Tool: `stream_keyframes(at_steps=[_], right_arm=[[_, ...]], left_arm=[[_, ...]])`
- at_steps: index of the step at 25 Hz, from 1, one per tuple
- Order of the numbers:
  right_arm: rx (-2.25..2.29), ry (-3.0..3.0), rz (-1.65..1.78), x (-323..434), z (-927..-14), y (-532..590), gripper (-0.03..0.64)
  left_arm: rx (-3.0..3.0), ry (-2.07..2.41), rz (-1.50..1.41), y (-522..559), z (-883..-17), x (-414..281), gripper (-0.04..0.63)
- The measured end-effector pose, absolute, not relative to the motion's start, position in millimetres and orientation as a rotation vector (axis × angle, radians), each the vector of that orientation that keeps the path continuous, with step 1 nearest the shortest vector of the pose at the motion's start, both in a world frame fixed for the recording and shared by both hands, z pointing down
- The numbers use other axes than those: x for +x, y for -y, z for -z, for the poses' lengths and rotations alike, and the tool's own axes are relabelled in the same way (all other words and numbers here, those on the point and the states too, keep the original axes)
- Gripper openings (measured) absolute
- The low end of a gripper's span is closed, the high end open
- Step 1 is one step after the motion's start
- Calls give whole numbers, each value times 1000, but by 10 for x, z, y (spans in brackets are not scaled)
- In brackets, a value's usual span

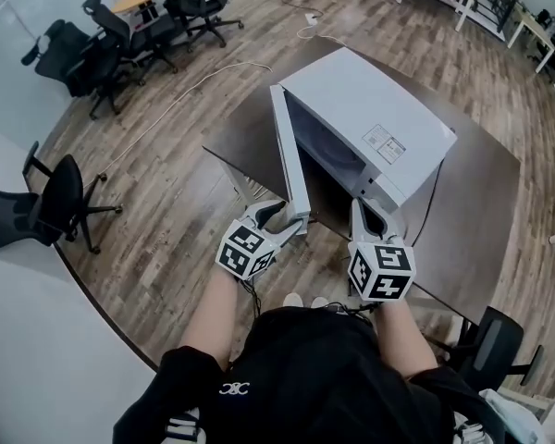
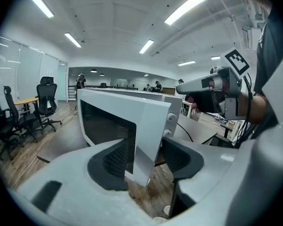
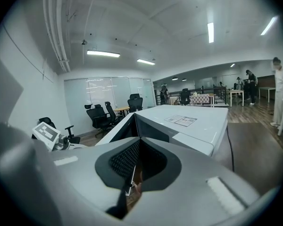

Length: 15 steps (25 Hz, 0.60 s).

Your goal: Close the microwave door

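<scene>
Straddles open white microwave door (image 1: 288, 146) near dark table's (image 1: 481, 202) front edge with wide-apart, unclamped left gripper (image 1: 294, 218), to push; holds right gripper (image 1: 366, 208) seemingly shut, empty.

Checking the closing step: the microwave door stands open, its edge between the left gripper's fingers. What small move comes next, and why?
Probably swing the left gripper toward the microwave front, so its fingers carry the door shut: the door's free edge sits between the open fingers, and the door stands wide open.
</scene>
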State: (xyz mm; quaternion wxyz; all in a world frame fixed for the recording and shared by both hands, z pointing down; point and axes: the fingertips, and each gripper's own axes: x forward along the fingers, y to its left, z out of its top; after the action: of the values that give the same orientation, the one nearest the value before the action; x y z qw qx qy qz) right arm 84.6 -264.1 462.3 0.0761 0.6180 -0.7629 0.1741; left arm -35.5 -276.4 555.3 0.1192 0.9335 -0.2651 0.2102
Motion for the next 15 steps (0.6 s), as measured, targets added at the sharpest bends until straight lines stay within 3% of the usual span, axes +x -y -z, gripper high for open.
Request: stream_keyframes(at_steps=[15], right_arm=[[2057, 2130, -541, 1542, -4636, 2315, 9]], left_arm=[[2823, 648, -670, 2792, -5556, 281, 183]])
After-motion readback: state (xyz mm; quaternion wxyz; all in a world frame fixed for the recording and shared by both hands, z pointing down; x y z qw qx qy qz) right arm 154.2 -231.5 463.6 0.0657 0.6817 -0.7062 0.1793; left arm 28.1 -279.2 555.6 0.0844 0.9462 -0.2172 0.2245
